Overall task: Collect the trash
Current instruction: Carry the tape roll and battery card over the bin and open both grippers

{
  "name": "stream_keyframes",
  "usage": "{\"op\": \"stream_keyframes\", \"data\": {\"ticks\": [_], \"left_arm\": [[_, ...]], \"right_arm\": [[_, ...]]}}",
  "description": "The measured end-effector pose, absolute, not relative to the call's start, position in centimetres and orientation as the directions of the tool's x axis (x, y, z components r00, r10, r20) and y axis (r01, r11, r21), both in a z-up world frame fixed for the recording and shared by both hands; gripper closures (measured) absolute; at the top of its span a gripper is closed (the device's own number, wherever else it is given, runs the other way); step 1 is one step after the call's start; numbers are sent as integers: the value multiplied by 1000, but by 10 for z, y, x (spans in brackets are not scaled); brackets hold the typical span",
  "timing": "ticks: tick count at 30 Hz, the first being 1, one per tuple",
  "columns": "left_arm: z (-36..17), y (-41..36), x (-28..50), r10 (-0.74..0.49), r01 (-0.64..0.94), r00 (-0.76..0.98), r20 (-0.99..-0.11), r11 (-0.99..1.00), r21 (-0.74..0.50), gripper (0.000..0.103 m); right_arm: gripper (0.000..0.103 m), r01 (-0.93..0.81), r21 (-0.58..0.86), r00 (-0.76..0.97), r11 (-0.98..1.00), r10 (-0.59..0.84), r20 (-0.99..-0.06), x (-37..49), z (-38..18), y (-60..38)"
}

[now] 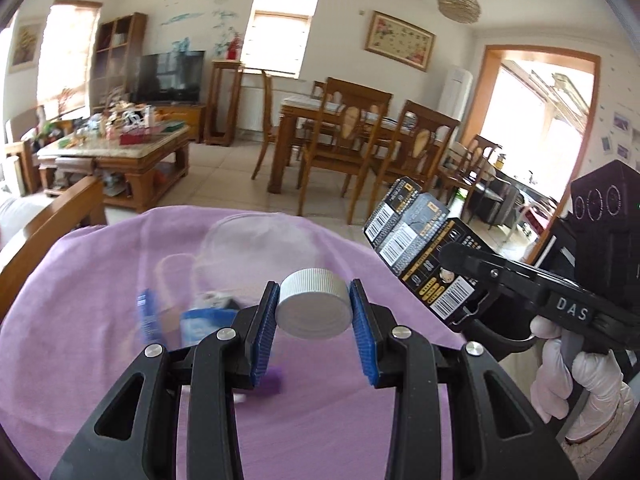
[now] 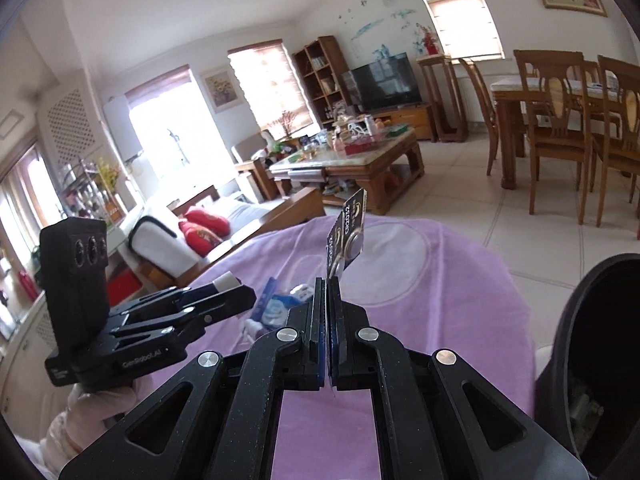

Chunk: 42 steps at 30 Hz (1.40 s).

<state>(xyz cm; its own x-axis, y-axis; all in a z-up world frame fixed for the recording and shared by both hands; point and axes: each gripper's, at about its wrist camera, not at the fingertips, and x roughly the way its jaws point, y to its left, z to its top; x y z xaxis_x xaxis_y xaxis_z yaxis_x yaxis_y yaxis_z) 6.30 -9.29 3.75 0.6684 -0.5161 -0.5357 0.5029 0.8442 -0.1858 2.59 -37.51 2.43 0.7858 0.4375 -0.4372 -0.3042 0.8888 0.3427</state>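
Left gripper (image 1: pixel 313 312): jaws part-open, clamped on white bottle cap (image 1: pixel 314 305), above purple-clothed desk (image 1: pixel 100 280). Right gripper (image 2: pixel 327 300): jaws shut on battery cards (image 2: pixel 349 236). Blurred, possibly wrappers (image 2: pixel 280 304), at 11 o'clock.

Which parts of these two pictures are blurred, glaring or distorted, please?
Left wrist view: the white cap is sharp, the blue packets on the purple cloth smear, walls bow. Right wrist view: windows blow out white, the battery cards stay legible.
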Motion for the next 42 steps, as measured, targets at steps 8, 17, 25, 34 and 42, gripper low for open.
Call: {"op": "stream_keyframes", "data": {"ticks": [8, 17, 25, 34, 42], "left_arm": [[41, -197, 47, -597, 629, 605, -528, 764, -144, 67], [23, -289, 37, -650, 717, 529, -545, 686, -123, 67], [2, -334, 34, -644, 742, 495, -584, 663, -102, 67], [-9, -368, 40, -620, 750, 485, -617, 657, -70, 67], [-20, -377, 41, -605, 751, 479, -637, 658, -61, 67]], "right_arm": [[100, -167, 383, 858, 908, 325, -398, -19, 18, -493], [100, -28, 434, 889, 901, 221, -401, -59, -12, -600], [100, 54, 469, 879, 882, 181, -442, -67, -53, -646], [100, 94, 493, 863, 865, 176, -474, -62, -85, -652], [100, 103, 511, 851, 853, 190, -490, -58, -97, -653]]}}
